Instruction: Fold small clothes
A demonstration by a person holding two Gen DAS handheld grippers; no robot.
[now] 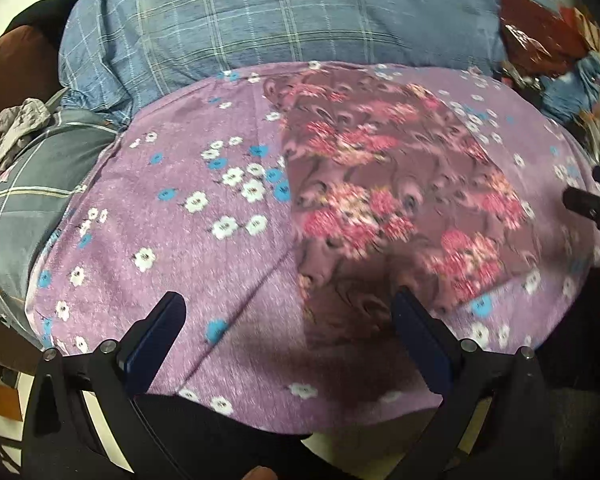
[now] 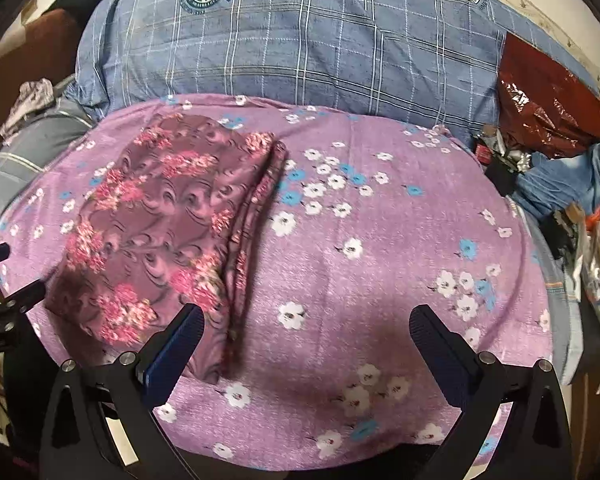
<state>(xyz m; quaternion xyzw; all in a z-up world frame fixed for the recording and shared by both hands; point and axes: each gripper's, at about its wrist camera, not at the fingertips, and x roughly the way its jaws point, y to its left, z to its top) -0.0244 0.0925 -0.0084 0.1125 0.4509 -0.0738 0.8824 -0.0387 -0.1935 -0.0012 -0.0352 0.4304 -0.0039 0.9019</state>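
Folded maroon floral cloth [image 2: 152,236] lies on the purple flowered bedsheet [image 2: 380,280], thin, limp, light. Both hand-held grippers, left [image 1: 288,320] and right [image 2: 306,332], hover spread and empty; I'd pinch the layered right edge.

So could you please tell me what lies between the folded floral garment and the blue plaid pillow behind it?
Only a bare strip of the purple flowered cloth separates the folded floral garment from the blue plaid pillow; both wrist views show it.
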